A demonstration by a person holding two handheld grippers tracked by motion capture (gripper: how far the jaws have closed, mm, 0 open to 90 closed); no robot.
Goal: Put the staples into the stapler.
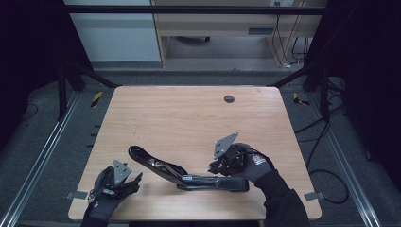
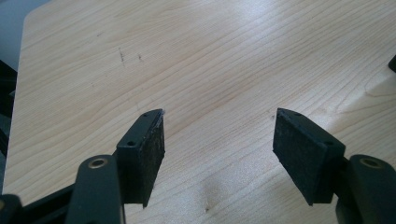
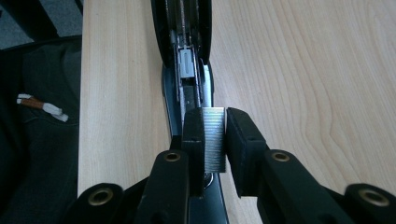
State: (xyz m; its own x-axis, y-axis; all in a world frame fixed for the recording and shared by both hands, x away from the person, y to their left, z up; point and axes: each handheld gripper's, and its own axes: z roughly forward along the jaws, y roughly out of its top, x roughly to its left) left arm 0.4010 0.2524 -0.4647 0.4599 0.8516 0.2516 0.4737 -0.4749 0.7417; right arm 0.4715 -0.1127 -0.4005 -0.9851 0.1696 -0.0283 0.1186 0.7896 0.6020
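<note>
The work in hand is loading an opened stapler (image 1: 189, 172), which lies near the front edge of the tabletop (image 1: 189, 113) with its long axis running roughly left to right in the high view: the raised top arm points toward the left, the base ends at the right. The right gripper (image 3: 215, 135) is clamped on a strip of staples (image 3: 214, 137), a ribbed silver block pinched between its two pads. The strip sits directly above the rear end of the stapler's open channel (image 3: 187, 70), and the channel extends straight away from the gripper, so the strip's length appears aligned with it; the next move is judged to be a short descent and forward slide. The right hand is the nearer hand, right at the stapler base (image 1: 222, 182). The left gripper (image 2: 217, 140) is released, jaws wide apart over bare wood, near the tabletop's front left. The right gripper view shows the strip and channel interior; the high view gives the stapler's overall lie.
</note>
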